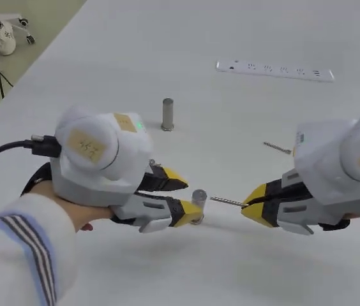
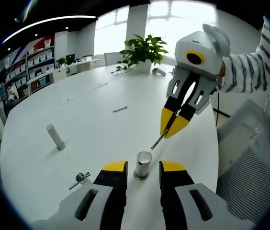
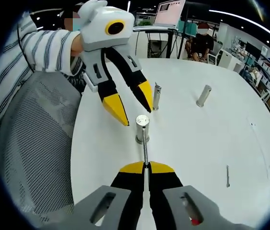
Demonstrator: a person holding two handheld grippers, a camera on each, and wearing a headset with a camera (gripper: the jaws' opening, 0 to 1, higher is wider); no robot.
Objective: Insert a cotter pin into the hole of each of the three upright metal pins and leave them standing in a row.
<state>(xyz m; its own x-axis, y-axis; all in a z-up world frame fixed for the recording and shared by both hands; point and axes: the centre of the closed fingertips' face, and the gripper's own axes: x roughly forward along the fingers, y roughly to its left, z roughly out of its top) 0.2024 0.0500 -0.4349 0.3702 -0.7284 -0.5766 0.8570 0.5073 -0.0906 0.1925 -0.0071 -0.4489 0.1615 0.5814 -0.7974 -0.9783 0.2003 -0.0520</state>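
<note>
A short upright metal pin [image 1: 198, 199] [image 2: 142, 165] [image 3: 142, 128] stands on the white table between the jaws of my left gripper [image 1: 191, 197] [image 2: 143, 166] [image 3: 136, 113], which is open with a gap on each side. My right gripper [image 1: 247, 205] [image 2: 169, 132] [image 3: 145, 166] is shut on a thin cotter pin [image 1: 228, 201] [image 2: 158, 141] [image 3: 145, 152] that points at the metal pin's side, its tip almost touching. A second metal pin [image 1: 167, 115] [image 2: 56, 136] [image 3: 203, 96] stands farther off. The third metal pin [image 3: 157, 96] stands behind the left gripper.
A loose cotter pin [image 1: 276, 148] [image 2: 120, 109] [image 3: 227, 176] lies on the table. A small metal piece [image 2: 80, 178] lies left of my left jaws. A white power strip [image 1: 276, 70] lies at the far side, a potted plant [image 2: 142, 50] beyond.
</note>
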